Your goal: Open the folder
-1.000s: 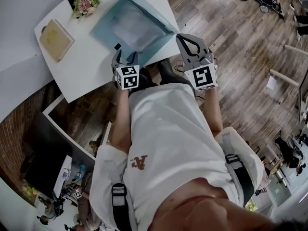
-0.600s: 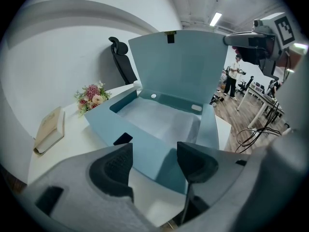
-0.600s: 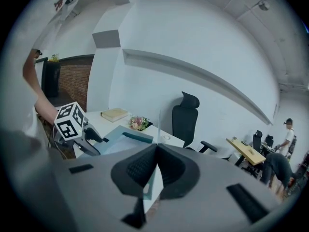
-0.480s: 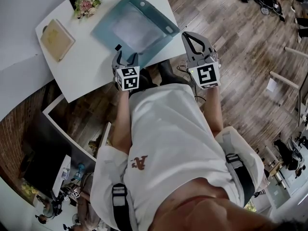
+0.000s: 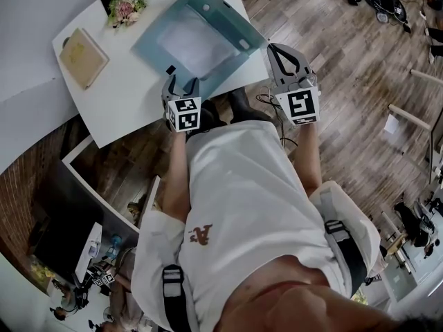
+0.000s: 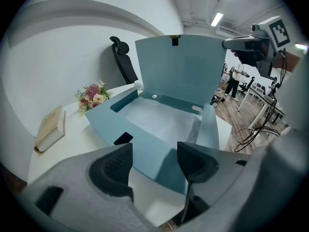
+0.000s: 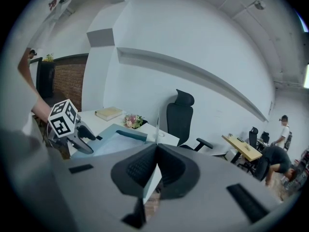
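A blue folder [image 5: 194,43] lies on the white table [image 5: 131,99] with white paper inside. Its cover [image 6: 181,69] stands raised, almost upright, in the left gripper view. My right gripper [image 5: 277,50] is shut on the cover's free edge; a thin pale sheet [image 7: 151,181] shows edge-on between its pads, and the right gripper [image 7: 155,151] is level with the table's right side. My left gripper [image 5: 181,81] is open just above the folder's near edge [image 6: 154,151], with nothing between its fingers. It also shows as the left gripper [image 7: 79,134] in the right gripper view.
A tan book [image 5: 82,55] and a small bunch of flowers [image 5: 123,4] lie at the table's far left. A black office chair [image 6: 123,62] stands behind the table. Cables [image 5: 266,99] lie on the wooden floor by the table's right edge. People stand far off.
My right gripper has moved a little to the right with the cover in it, and the folder has swung wider. The left gripper has stayed where it was.
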A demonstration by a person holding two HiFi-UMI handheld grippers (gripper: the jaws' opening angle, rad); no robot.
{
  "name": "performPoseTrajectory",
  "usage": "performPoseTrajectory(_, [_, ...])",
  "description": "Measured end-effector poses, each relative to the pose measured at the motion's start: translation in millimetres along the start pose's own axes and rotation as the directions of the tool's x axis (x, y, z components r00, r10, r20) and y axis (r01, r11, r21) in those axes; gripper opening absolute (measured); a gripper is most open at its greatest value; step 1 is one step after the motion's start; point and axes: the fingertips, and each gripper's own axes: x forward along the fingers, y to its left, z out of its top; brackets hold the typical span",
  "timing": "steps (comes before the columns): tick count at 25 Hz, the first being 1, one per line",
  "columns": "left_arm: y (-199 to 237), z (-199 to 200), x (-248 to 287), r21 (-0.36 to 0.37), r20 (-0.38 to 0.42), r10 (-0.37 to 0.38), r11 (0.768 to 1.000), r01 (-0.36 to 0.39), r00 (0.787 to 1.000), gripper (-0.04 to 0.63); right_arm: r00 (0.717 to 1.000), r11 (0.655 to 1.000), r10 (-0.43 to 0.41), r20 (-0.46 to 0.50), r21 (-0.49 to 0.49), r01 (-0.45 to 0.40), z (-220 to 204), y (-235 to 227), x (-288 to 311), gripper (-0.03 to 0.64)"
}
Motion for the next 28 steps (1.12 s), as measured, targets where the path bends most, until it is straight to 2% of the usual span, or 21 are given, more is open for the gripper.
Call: performPoseTrajectory(28, [1,-2,-1,-0.034,0.0,0.025,0.999,-0.025,1.0,0.299,0.998,0.998,-0.046,-0.039,0.032,0.047,-22,-34,4,0.009])
